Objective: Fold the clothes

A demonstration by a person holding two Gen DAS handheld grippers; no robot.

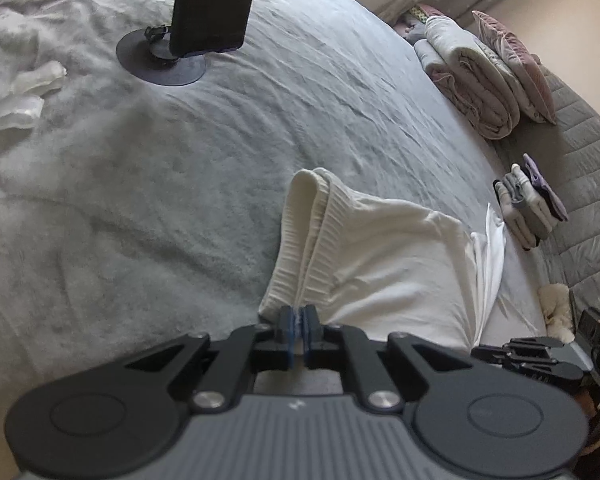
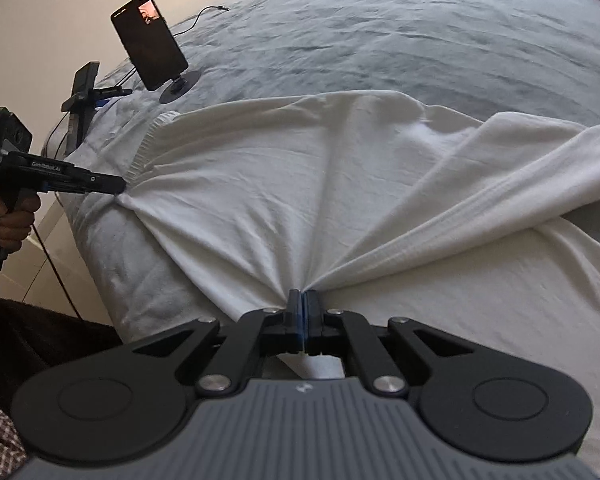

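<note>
White sweatshirt (image 2: 284,184) lies spread across the grey bedspread (image 2: 380,40), at the near edge of the bed, and you have it pinned at two points. Your left gripper (image 1: 299,320) has its blue-padded jaws pressed together on the ribbed hem (image 1: 304,240), which is doubled over and rises in a fold straight ahead of the fingers. Your right gripper (image 2: 302,300) is likewise clamped tight on a bunched pinch of the body fabric, and creases fan outward from that pinch. A sleeve (image 2: 480,200) lies diagonally over the body on the right side of the right wrist view.

In that same view your left hand (image 2: 10,216) grips the handle of the other tool at the left edge, its tip meeting the cloth by the ribbed band, and the fabric between your two grips looks drawn fairly taut.

Beyond the garment, a phone (image 2: 150,40) stands on a round-based holder (image 1: 160,60) on the bedspread. Far off on the bed sit a folded quilt (image 1: 472,76) with a pink pillow (image 1: 512,64) against it, and nearer, a small stack of folded clothes (image 1: 528,204). Two pale crumpled items (image 1: 28,92) lie to the left; you cannot tell what they are.
</note>
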